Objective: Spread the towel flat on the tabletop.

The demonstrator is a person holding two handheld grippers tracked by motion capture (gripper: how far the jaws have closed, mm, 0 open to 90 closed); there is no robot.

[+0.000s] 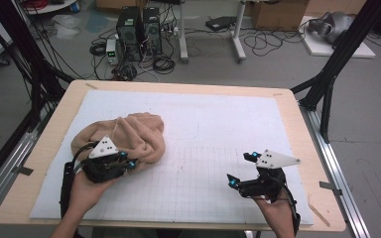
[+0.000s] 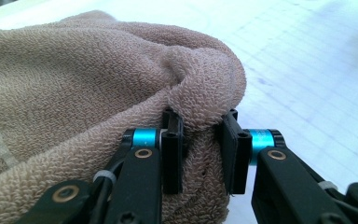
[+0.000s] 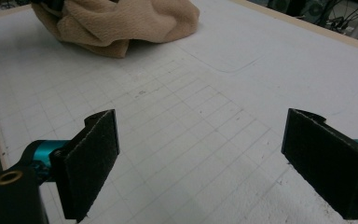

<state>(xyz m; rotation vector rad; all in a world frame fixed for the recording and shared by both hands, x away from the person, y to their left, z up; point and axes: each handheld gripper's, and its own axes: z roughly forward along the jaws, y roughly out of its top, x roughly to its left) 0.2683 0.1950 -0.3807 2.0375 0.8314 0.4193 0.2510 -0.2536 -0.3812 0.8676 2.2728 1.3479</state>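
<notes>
The crumpled tan terry towel (image 1: 129,136) lay on the left of the white gridded mat (image 1: 218,124), the left gripper (image 2: 200,135) pinching a fold at its near edge, while the right gripper (image 1: 240,171) hovered near right, its 2 jaws wide apart.

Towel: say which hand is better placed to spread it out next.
Left. The left gripper already pinches a fold of the towel; the right gripper hangs open over the bare mat, apart from it.
</notes>
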